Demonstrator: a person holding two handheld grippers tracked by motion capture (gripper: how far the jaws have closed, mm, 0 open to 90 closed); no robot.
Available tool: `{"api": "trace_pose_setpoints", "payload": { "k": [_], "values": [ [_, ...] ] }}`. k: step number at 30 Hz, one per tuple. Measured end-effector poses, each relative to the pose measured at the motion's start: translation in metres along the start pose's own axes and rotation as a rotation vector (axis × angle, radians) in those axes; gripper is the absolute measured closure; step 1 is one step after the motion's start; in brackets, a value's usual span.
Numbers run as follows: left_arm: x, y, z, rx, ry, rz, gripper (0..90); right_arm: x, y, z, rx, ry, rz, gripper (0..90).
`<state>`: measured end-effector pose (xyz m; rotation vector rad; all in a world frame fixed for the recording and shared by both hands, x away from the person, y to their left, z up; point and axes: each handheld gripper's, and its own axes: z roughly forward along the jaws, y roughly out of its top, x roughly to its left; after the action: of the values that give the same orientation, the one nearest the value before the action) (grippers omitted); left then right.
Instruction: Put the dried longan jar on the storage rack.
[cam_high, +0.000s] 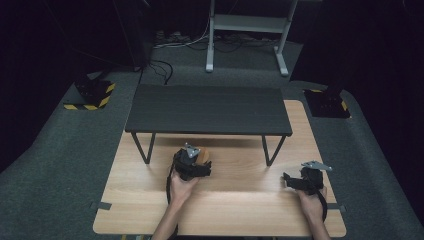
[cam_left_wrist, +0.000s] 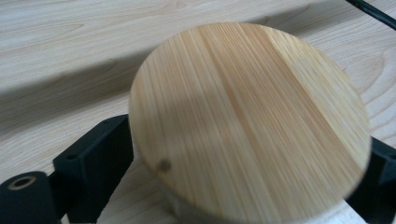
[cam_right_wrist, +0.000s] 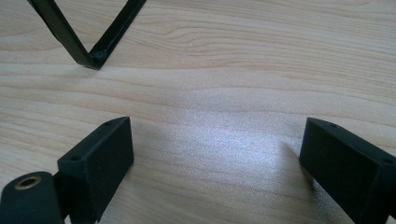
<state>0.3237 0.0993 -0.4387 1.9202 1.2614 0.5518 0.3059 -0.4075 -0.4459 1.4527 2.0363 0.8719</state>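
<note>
Left gripper (cam_left_wrist: 247, 186) jaws clamped on round wooden disc (cam_left_wrist: 247, 121), one at 9, one at 3 o'clock, above table (cam_left_wrist: 56, 42). Right gripper (cam_right_wrist: 215, 172) jaws wide apart, nothing between.

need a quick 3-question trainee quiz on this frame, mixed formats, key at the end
1. True or false: the right gripper has something between its jaws.
2. What sits between the jaws of the left gripper? A) a steel bowl B) a round wooden disc C) a sponge
3. Fill in: the V-shaped black leg seen in the right gripper view belongs to the dark ____ standing on the wooden table.

Key:
1. False. Its jaws stand wide apart over bare tabletop.
2. B. The disc spans the gap from one jaw to the other.
3. Shelf (a low black bench-like stand on hairpin legs).
</note>
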Motion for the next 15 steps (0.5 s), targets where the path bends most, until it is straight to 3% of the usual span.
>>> {"api": "trace_pose_setpoints", "payload": {
  "k": [7, 15],
  "values": [
    [-0.001, 0.0, 0.005, -0.003, 0.012, -0.01, 15.5, 0.0, 0.0, 0.0, -0.001, 0.001, 0.001, 9.5],
    [-0.011, 0.001, 0.006, -0.017, 0.041, 0.01, 24.7, 0.0, 0.0, 0.0, -0.002, 0.002, 0.002, 9.5]
  ]
}}
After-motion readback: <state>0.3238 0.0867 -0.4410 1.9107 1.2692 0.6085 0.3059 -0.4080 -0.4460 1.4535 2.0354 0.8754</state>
